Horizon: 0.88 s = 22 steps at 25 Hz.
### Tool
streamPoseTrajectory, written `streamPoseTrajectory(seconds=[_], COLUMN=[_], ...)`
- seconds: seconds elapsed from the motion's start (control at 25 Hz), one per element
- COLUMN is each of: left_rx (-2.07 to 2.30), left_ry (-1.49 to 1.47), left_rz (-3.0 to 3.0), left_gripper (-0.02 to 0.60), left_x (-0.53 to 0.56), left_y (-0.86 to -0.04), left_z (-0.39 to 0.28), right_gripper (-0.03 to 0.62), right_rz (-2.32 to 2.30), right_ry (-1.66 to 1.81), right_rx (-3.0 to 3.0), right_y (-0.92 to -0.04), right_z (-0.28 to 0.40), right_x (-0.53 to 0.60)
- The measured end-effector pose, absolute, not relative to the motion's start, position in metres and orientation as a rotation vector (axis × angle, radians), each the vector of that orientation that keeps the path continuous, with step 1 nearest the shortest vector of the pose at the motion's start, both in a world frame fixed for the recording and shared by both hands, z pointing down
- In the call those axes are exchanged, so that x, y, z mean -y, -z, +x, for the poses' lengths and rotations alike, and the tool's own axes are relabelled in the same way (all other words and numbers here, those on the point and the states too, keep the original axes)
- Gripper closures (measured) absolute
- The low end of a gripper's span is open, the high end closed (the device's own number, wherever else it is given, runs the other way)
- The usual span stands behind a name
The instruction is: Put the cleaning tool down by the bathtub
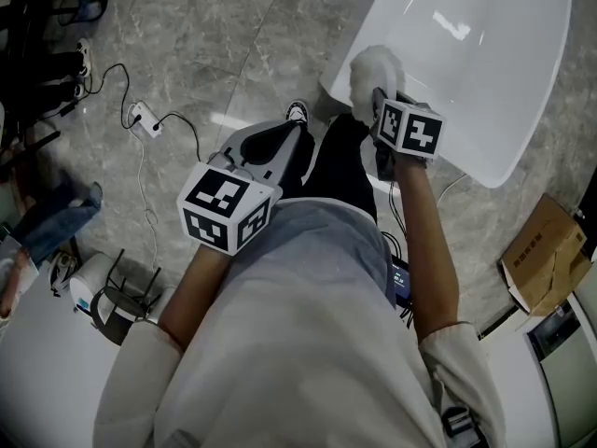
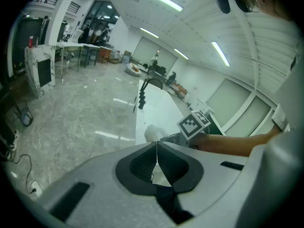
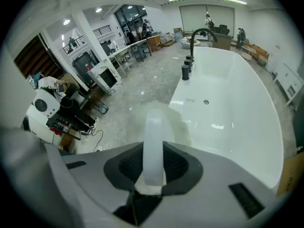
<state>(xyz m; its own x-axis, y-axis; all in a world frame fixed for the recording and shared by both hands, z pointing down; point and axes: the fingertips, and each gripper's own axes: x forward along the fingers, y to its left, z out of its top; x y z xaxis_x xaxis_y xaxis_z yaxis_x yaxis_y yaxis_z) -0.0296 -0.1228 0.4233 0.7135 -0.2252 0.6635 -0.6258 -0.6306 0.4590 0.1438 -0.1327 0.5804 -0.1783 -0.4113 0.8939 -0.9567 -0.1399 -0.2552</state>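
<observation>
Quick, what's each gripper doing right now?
Left gripper: jaws closed, nothing between them.
Right gripper: jaws closed on the cleaning tool, by its white handle.

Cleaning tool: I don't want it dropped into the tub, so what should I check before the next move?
1. Right gripper clamped on the cleaning tool handle: ok.
2. Left gripper shut, empty, off to the side: ok.
3. Tool's fluffy end outside the bathtub rim: cannot tell, it sits right at the edge.
4. Floor beside the tub bare where the tool would land: ok.
</observation>
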Motion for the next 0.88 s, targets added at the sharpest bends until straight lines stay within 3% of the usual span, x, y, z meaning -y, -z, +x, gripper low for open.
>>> streamPoseTrajectory(seconds=[0.88], left_rx=[0.668], left_ry=[-0.752], left_rz=[2.169], left_gripper=[0.571], left_x=[0.128], left_y=[-0.432], left_z=[-0.043], right_gripper=[0.52], right_rz=[1.464], right_ry=[-1.278], right_rx=[1.602], right_y=[-0.637], right_z=[0.129], right_x=[0.138])
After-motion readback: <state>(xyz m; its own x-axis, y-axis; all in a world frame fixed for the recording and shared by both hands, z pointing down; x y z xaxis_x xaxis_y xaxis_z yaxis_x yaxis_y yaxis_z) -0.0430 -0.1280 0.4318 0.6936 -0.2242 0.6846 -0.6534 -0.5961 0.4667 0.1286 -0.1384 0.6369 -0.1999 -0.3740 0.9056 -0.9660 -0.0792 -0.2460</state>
